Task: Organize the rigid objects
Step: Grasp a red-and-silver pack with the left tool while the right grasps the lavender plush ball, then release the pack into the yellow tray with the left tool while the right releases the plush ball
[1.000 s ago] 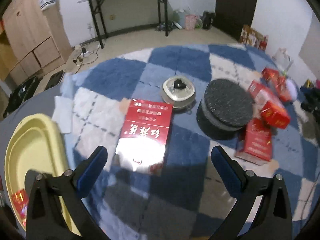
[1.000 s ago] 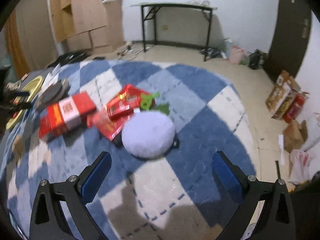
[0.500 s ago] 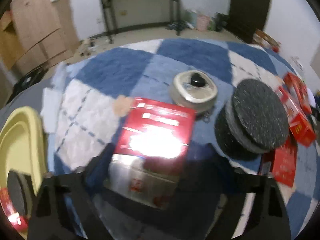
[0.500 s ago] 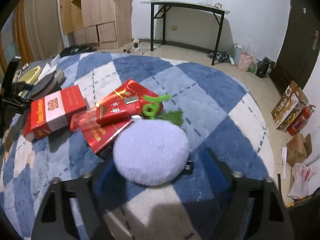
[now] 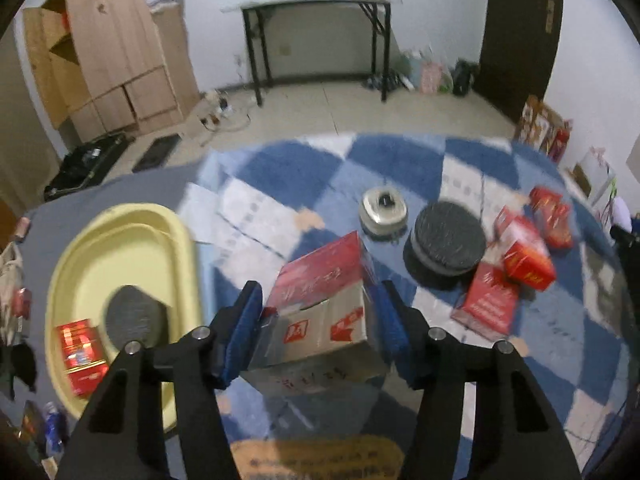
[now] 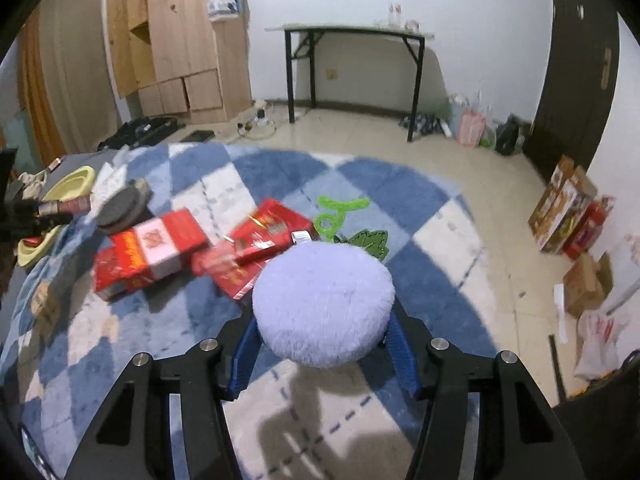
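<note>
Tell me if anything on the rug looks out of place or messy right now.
Yes. Several red boxes lie jumbled and overlapping at odd angles on the blue checked rug, instead of in the yellow tray. The red carton in the left gripper sits tilted.

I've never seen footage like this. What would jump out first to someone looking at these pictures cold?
Probably the two pairs of blue-padded fingers, each clamped on something: the left gripper holds a red-topped box lifted off the blue-and-white checked rug, and the right gripper squeezes a fluffy lavender round cushion. After that, the scatter of bright red boxes on the rug and the pale yellow tray at the left.
</note>
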{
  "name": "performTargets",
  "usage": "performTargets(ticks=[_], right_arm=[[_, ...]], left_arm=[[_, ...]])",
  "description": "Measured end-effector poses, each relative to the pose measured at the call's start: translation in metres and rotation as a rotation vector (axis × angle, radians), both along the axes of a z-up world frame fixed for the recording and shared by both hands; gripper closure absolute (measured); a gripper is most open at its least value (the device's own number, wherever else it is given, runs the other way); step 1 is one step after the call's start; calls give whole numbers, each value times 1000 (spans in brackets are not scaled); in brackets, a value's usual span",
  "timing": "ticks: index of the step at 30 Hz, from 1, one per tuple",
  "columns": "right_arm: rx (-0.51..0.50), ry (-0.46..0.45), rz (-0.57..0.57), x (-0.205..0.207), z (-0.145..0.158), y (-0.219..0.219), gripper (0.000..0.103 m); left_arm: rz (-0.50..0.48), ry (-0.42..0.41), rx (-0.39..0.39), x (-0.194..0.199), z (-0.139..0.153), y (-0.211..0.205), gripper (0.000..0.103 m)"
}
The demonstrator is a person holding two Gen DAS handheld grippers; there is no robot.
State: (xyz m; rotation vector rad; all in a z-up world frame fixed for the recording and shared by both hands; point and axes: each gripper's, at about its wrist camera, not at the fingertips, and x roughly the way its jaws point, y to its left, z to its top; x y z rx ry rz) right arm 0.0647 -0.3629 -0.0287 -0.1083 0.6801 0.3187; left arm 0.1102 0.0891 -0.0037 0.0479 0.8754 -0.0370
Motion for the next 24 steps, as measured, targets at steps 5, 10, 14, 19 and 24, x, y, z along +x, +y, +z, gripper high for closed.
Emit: performTargets(ticks=[5, 10, 14, 19, 24], right_arm=[[72, -19, -16, -22, 22, 1, 47], [77, -4, -16, -31, 21, 3, 47], [78, 4, 4, -29, 22, 6, 47], [80, 37, 4, -21, 13, 6, 47], [79, 3, 32, -25, 25, 19, 47]], left_arm=[[-8, 5, -59, -20, -1, 8, 77], [23, 51, -132, -24, -26, 2, 77], [-6, 82, -100, -21, -40, -6, 77], [2, 89, -110, -20, -42, -4, 78], [62, -8, -116, -22, -2, 20, 78]])
